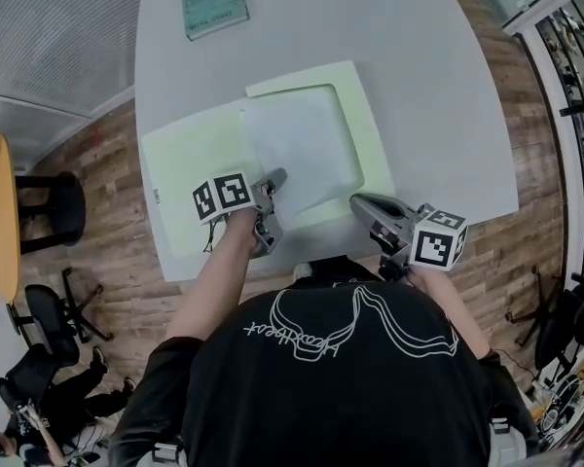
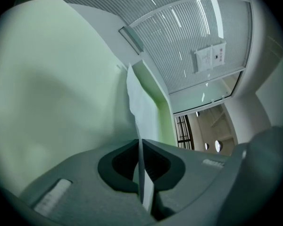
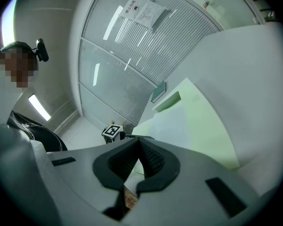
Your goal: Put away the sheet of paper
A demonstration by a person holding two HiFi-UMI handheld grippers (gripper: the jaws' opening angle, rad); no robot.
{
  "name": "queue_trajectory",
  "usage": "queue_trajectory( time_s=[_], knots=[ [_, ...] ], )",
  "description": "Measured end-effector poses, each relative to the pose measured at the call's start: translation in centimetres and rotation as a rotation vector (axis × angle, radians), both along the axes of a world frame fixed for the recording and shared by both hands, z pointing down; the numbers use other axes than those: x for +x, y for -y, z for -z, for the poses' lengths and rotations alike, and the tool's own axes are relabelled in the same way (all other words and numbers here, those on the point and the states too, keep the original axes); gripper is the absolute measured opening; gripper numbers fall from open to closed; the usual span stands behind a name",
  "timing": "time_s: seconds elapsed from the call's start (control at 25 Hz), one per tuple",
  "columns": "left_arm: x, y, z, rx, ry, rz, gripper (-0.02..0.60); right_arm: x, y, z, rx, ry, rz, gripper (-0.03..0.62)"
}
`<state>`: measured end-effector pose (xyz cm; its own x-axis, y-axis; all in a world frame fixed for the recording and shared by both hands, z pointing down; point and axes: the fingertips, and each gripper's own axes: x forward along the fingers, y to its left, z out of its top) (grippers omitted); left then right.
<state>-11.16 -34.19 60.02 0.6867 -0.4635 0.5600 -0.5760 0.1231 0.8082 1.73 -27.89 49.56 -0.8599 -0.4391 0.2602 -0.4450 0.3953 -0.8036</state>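
Grips the sheet of paper [image 1: 302,149] by its lower left edge with the left tool [image 1: 276,177] [image 2: 140,142], clamped tight on it and raising that corner off the open green folder [image 1: 190,178] lying mid-frame on the tabletop [image 1: 428,86], seemingly to steer the sheet inside. Holds the right tool [image 1: 356,200] [image 3: 137,142] closed on nothing at the lower right, just beside the folder's near corner, probably parked clear yet ready to flip the cover. Leaves the book [image 1: 214,3] at upper left untouched.
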Motion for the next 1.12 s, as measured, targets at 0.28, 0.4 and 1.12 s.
queue_trajectory(
  time_s=[0.28,0.4,1.12],
  knots=[
    [1.3,0.3,-0.5,-0.023,0.015,-0.020,0.012,0.1,-0.2,-0.4,-0.024,0.009,-0.003,0.009],
    [1.9,0.4,-0.3,-0.016,0.046,-0.060,0.014,0.1,-0.1,-0.6,-0.030,0.031,-0.011,0.009],
    [-0.7,-0.2,3.0,0.106,0.186,-0.088,0.229,-0.6,0.0,1.4,0.060,0.046,-0.001,0.009]
  ],
)
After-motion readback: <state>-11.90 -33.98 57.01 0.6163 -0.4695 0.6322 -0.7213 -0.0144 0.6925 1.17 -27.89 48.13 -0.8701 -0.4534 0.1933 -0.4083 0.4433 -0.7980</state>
